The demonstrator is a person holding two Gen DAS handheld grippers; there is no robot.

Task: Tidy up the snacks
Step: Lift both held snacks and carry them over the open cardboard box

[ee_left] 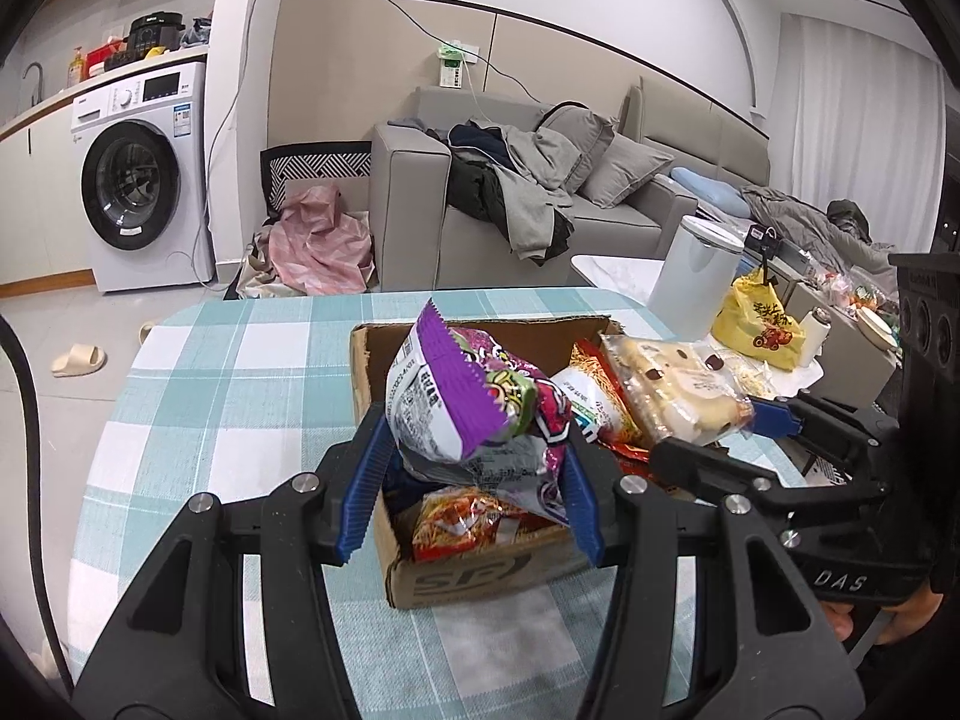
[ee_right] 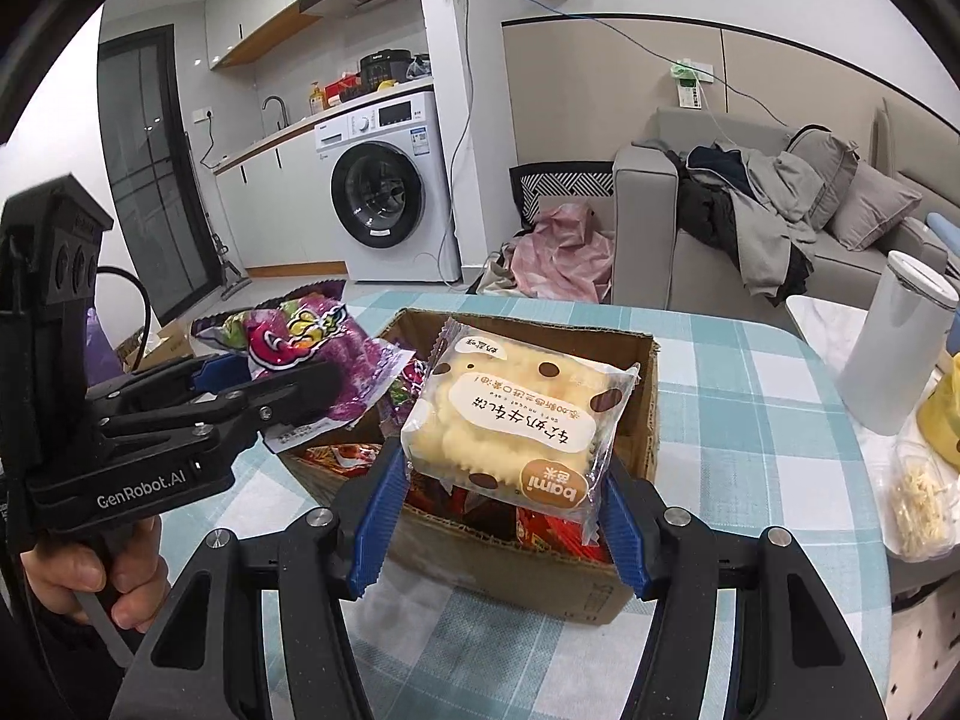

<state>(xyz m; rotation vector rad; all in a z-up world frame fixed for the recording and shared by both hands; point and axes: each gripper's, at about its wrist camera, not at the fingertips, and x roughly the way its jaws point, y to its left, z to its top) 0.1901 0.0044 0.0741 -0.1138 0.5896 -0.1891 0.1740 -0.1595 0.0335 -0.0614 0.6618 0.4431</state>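
My left gripper [ee_left: 474, 468] is shut on a purple snack bag [ee_left: 474, 402] and holds it over the open cardboard box [ee_left: 480, 576]. My right gripper [ee_right: 504, 510] is shut on a clear-wrapped yellow cake pack [ee_right: 510, 426], also above the box [ee_right: 540, 582]. The cake pack [ee_left: 672, 384] and right gripper [ee_left: 774, 420] show at the right of the left wrist view. The purple bag [ee_right: 306, 342] and left gripper [ee_right: 240, 384] show at the left of the right wrist view. Red and orange snack packs [ee_left: 474, 522] lie inside the box.
The box stands on a round table with a teal checked cloth [ee_left: 240, 396]. A white canister [ee_right: 894, 348] and a clear tub of snacks [ee_right: 918, 504] stand at the table's right edge. A yellow bag [ee_left: 759, 324] lies beyond. A sofa and a washing machine are behind.
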